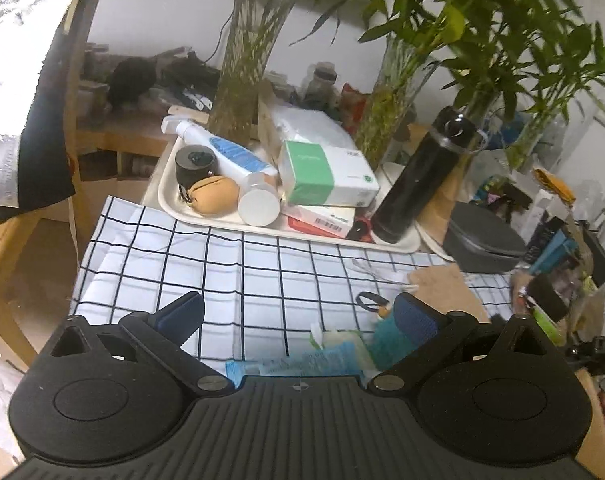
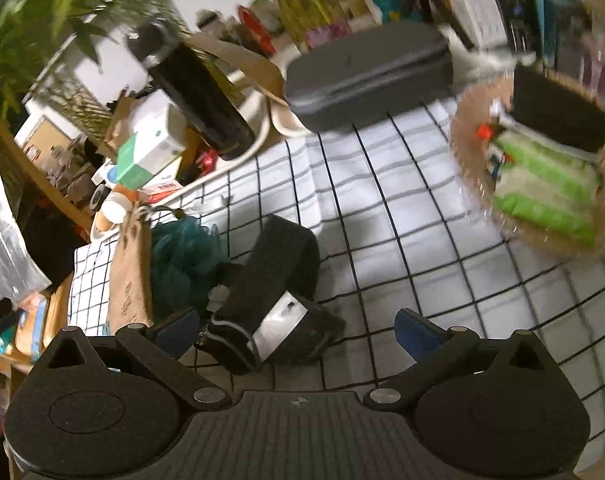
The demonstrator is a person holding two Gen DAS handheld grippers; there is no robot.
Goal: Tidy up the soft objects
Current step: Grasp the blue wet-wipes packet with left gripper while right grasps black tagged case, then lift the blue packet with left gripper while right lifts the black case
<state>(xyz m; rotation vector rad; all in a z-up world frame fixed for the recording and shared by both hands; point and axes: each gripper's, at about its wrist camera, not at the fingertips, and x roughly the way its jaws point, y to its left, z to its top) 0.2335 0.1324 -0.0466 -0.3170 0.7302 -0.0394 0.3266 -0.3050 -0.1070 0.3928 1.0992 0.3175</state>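
Observation:
In the right wrist view, my right gripper (image 2: 298,332) is open low over the checked cloth (image 2: 382,216). A black fabric pouch (image 2: 274,280) with a grey label lies between its fingers, close to the left one. A teal mesh puff (image 2: 186,256) and a brown bag (image 2: 130,276) lie to the left of the pouch. A round woven basket (image 2: 474,184) at the right holds green-and-white cloths (image 2: 542,184) and a black pad (image 2: 558,112). In the left wrist view, my left gripper (image 1: 298,316) is open above the teal puff (image 1: 386,342) and a light blue cloth (image 1: 302,364).
A white tray (image 1: 190,216) at the back holds a green-and-white box (image 1: 326,176), bottles, a tan pouch (image 1: 216,194) and a black flask (image 1: 418,176). A grey zip case (image 1: 482,240) sits to the right. Plant vases stand behind, and the table edge drops off at the left.

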